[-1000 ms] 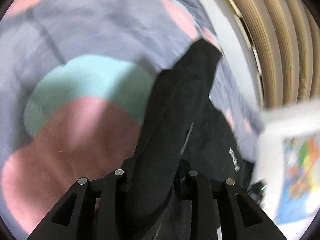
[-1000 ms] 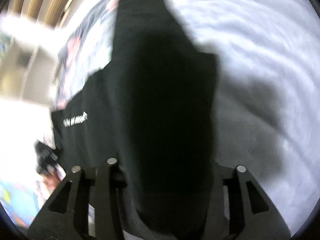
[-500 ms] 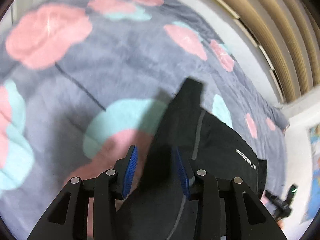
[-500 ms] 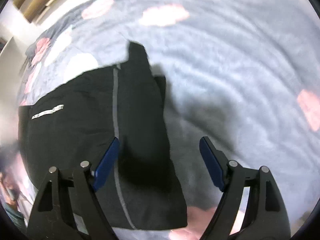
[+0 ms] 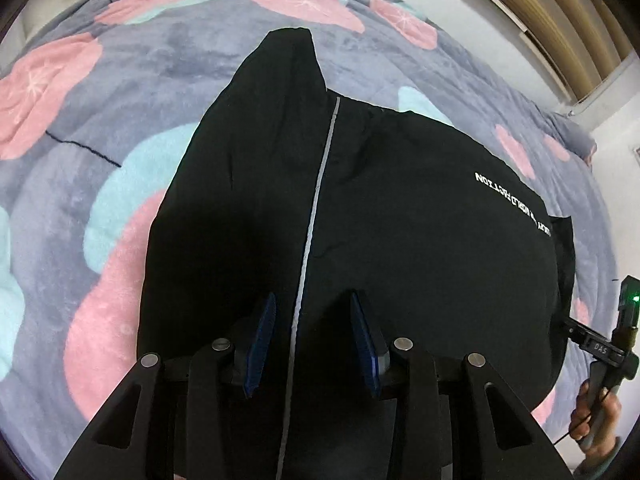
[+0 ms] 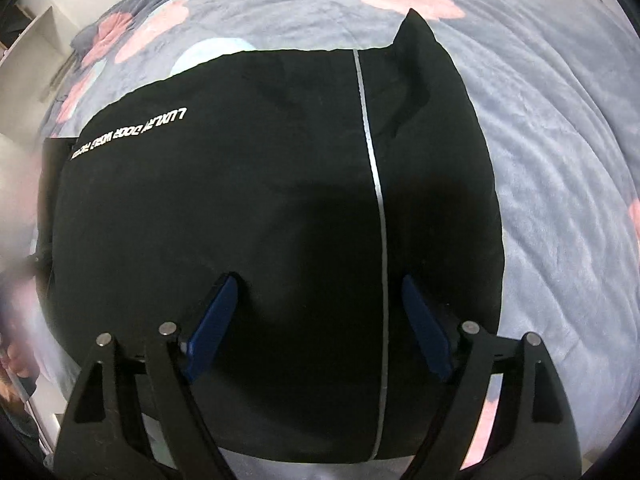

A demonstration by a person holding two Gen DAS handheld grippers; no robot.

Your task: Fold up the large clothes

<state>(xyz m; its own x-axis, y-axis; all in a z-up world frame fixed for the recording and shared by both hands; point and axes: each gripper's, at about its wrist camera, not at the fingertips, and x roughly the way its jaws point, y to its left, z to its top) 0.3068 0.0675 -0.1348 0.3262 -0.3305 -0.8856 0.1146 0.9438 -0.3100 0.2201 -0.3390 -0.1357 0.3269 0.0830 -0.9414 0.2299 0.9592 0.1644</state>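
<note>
A black garment (image 5: 400, 220) with a thin grey stripe (image 5: 316, 200) and white lettering (image 5: 516, 204) lies folded and flat on the bed. My left gripper (image 5: 312, 340) hovers open above its near edge, and its blue pads (image 5: 260, 340) straddle the stripe without touching cloth. In the right wrist view the same garment (image 6: 260, 220) fills the middle, with a pointed corner sticking up at the far end. My right gripper (image 6: 320, 320) hangs over the garment with its jaws opening wide. Nothing is pinched between its pads (image 6: 212, 328).
The bedspread (image 5: 160, 80) is grey-blue plush with pink and teal patches and surrounds the garment on all sides. Wooden slats (image 5: 560, 12) and a white wall stand at the top right. A person's hand (image 5: 596, 412) holds a black device with a green light at the right edge.
Both grippers let go of the hanging black cloth and opened. The garment now lies flat on the bed, and both grippers have drawn back from it.
</note>
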